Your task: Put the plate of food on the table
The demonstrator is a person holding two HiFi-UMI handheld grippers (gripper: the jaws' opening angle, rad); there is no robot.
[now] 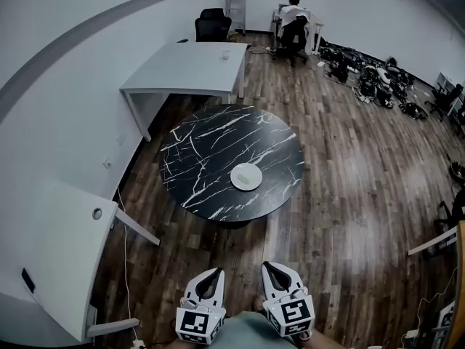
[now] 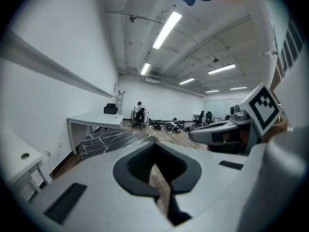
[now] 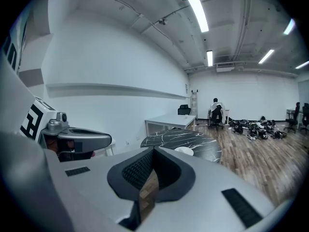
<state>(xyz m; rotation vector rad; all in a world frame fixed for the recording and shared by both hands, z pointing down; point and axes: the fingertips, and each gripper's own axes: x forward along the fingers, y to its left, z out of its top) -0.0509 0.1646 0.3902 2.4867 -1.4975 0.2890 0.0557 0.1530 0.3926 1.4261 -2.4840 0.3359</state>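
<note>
A white plate (image 1: 245, 177) lies on the round black marble table (image 1: 211, 151), toward its near right side; what it holds is too small to tell. Both grippers hover low over the wooden floor, well short of the table and close to my body. The left gripper (image 1: 216, 271) and the right gripper (image 1: 267, 265) sit side by side, jaws together with nothing between them. In the right gripper view, the plate (image 3: 184, 151) shows on the table (image 3: 169, 138) beyond the jaws of the right gripper (image 3: 153, 151). The left gripper view shows the table (image 2: 113, 139) ahead, past the left gripper (image 2: 155, 146).
A white desk (image 1: 192, 67) stands behind the round table, with a black office chair (image 1: 212, 26) beyond it. Another white desk (image 1: 58, 246) is at my near left. A person (image 1: 293, 17) sits at the far wall. Gear (image 1: 378, 82) is heaped on the floor at the back right.
</note>
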